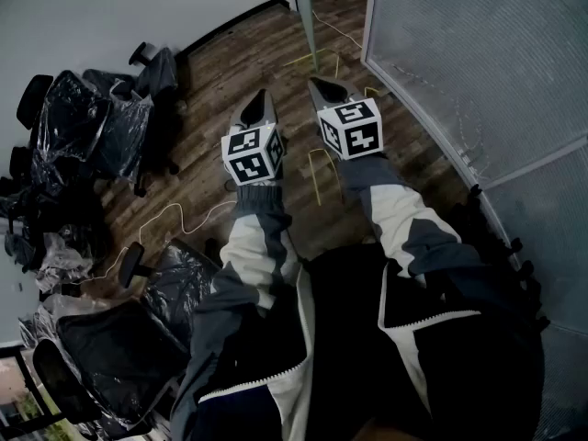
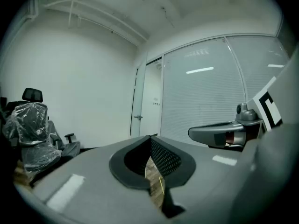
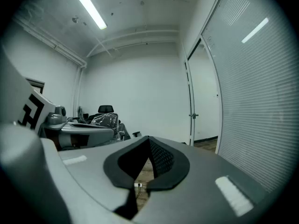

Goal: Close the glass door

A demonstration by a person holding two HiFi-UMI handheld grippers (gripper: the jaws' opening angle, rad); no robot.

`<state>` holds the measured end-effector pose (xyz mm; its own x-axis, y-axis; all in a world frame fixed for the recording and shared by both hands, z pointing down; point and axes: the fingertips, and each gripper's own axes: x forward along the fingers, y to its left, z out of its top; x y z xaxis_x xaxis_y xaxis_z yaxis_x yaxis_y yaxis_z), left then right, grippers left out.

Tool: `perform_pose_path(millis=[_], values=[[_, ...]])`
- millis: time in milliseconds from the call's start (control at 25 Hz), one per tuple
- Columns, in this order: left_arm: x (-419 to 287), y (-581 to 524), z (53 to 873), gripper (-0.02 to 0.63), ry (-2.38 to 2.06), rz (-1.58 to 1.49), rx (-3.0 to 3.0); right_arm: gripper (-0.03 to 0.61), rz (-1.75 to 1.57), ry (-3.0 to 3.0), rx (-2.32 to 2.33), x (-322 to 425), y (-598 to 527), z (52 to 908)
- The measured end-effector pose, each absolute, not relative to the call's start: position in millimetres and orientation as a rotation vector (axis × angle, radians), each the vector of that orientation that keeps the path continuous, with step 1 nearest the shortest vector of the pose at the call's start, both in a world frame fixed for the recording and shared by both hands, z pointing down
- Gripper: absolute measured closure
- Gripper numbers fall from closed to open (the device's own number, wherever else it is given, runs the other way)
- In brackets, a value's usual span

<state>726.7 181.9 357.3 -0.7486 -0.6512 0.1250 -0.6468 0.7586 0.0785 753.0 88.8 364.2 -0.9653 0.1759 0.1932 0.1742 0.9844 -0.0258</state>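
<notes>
At the room's far side, door stood ajar | left hand-held gripper and right hand-held gripper both closed, empty | steady push near handle looked best.

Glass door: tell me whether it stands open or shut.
Open. The glass door shows edge-on, its handle sticking out, and floor runs through the gap beside the frosted wall.

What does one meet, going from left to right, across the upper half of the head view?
Plastic-wrapped office chairs → left claw, shut → right claw, shut → frosted glass panel.
</notes>
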Motion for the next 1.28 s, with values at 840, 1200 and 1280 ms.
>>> perform_pose_path(millis=[840, 1200, 1280], values=[[716, 193, 357, 0.614, -2.809, -0.089, 1.099, 0.574, -0.004, -2.946, -0.280, 748, 110, 357], [702, 203, 362, 0.614, -2.795, -0.088, 1.127, 0.574, -0.007, -2.947, -0.268, 737, 120, 361], [696, 206, 366, 0.614, -2.801, -0.088, 1.116, 0.574, -0.013, -2.944, -0.275, 734, 121, 364]])
